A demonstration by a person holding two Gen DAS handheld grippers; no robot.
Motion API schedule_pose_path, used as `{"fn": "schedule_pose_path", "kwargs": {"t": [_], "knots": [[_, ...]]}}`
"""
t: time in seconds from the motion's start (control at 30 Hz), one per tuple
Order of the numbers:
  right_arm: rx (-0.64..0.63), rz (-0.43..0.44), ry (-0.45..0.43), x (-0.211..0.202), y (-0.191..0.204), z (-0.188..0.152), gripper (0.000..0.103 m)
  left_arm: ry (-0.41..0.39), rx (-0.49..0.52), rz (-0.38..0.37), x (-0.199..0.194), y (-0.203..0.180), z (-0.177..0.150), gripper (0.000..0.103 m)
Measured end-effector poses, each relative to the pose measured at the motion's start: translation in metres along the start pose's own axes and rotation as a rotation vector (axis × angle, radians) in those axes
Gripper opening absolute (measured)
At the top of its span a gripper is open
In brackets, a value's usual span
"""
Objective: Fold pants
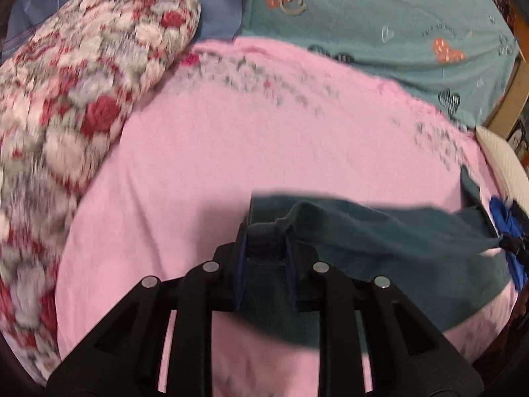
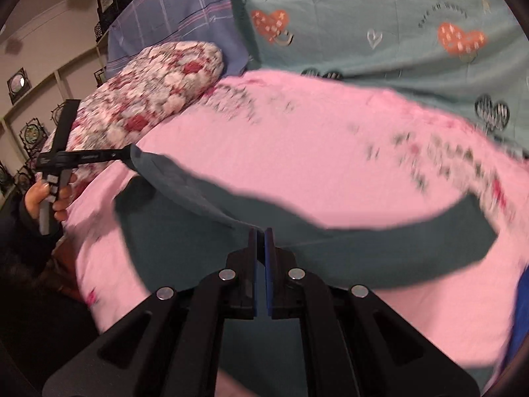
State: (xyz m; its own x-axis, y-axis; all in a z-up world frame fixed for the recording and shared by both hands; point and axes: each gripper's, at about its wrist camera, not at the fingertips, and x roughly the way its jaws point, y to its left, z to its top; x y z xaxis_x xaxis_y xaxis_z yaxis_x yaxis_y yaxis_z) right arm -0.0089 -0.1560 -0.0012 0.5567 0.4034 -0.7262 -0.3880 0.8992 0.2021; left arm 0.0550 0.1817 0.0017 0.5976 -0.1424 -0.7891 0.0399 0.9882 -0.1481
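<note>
Both tongs pinch the dark teal pants (image 2: pixel 205 231), left tongs (image 1: pixel 264 231) and right tongs (image 2: pixel 261 231) lifting one edge above the pink bed (image 2: pixel 297 152), apparently mid-fold; next, carry it toward 12 o'clock.

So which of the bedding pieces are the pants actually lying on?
The plain pink blanket. The dark teal pants lie on it; the red-and-white floral quilt and the teal heart-print sheet sit farther back.

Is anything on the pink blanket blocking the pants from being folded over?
Nothing visible. Both tongs, left and right, already grip the dark pants, and the pink blanket beyond looks bare.
</note>
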Motion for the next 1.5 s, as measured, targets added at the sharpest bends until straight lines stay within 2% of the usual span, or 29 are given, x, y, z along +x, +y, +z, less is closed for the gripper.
{"fn": "schedule_pose_path", "kwargs": {"t": [0.1, 0.2, 0.27, 0.33, 0.4, 0.47, 0.53, 0.67, 0.77, 0.87, 0.97, 1.03, 1.07, 1.1, 1.2, 1.3, 1.43, 1.5], "knots": [[0.067, 0.01, 0.023, 0.014, 0.004, -0.046, 0.003, 0.07, 0.005, 0.019, 0.015, 0.006, -0.04, 0.021], [0.119, 0.017, 0.005, 0.02, 0.001, -0.063, 0.004, 0.057, -0.015, 0.02, 0.016, 0.014, -0.053, 0.027], [0.116, 0.015, -0.011, 0.017, 0.005, -0.064, 0.004, 0.051, -0.028, 0.024, 0.014, 0.015, -0.054, 0.03], [0.112, 0.031, -0.051, 0.007, 0.007, -0.059, 0.004, 0.037, -0.023, 0.031, 0.01, 0.015, -0.051, 0.028], [0.114, 0.075, -0.097, -0.004, 0.009, -0.052, 0.004, 0.014, -0.023, 0.049, 0.004, 0.017, -0.043, 0.022], [0.099, 0.101, -0.114, -0.009, 0.015, -0.049, 0.004, -0.016, -0.035, 0.067, -0.004, 0.02, -0.036, 0.022], [0.062, 0.085, -0.085, -0.006, 0.02, -0.052, 0.004, -0.013, -0.031, 0.079, -0.006, 0.021, -0.032, 0.022], [0.088, 0.077, 0.006, 0.016, 0.012, -0.068, 0.004, 0.067, -0.01, 0.097, 0.01, 0.02, -0.049, 0.022], [0.07, 0.087, 0.016, 0.019, 0.017, -0.074, 0.004, 0.091, -0.033, 0.1, 0.012, 0.026, -0.06, 0.022], [0.063, 0.104, 0.002, 0.015, 0.016, -0.075, 0.004, 0.058, -0.058, 0.107, -0.004, 0.03, -0.061, 0.022], [0.056, 0.111, 0.027, 0.018, 0.015, -0.08, 0.004, -0.013, -0.018, 0.106, -0.026, 0.011, -0.053, 0.026], [0.038, 0.115, 0.044, 0.02, 0.019, -0.082, 0.004, -0.044, 0.029, 0.065, -0.032, -0.015, -0.046, 0.041], [0.035, 0.114, 0.048, 0.021, 0.02, -0.083, 0.004, -0.055, 0.063, 0.043, -0.03, -0.033, -0.042, 0.052], [0.037, 0.112, 0.049, 0.021, 0.02, -0.083, 0.004, -0.058, 0.093, 0.032, -0.026, -0.049, -0.04, 0.055], [0.04, 0.101, 0.038, 0.014, 0.019, -0.082, 0.003, 0.007, 0.147, -0.02, 0.007, -0.086, -0.039, 0.055], [0.03, 0.083, 0.033, 0.004, 0.019, -0.08, 0.004, 0.108, 0.163, -0.014, 0.043, -0.097, -0.045, 0.054], [0.002, 0.053, 0.056, 0.005, 0.021, -0.077, 0.003, 0.107, 0.196, 0.008, 0.043, -0.098, -0.054, 0.055], [-0.016, 0.01, 0.046, -0.001, 0.017, -0.07, 0.006, 0.118, 0.201, 0.01, 0.039, -0.097, -0.06, 0.055]]}}
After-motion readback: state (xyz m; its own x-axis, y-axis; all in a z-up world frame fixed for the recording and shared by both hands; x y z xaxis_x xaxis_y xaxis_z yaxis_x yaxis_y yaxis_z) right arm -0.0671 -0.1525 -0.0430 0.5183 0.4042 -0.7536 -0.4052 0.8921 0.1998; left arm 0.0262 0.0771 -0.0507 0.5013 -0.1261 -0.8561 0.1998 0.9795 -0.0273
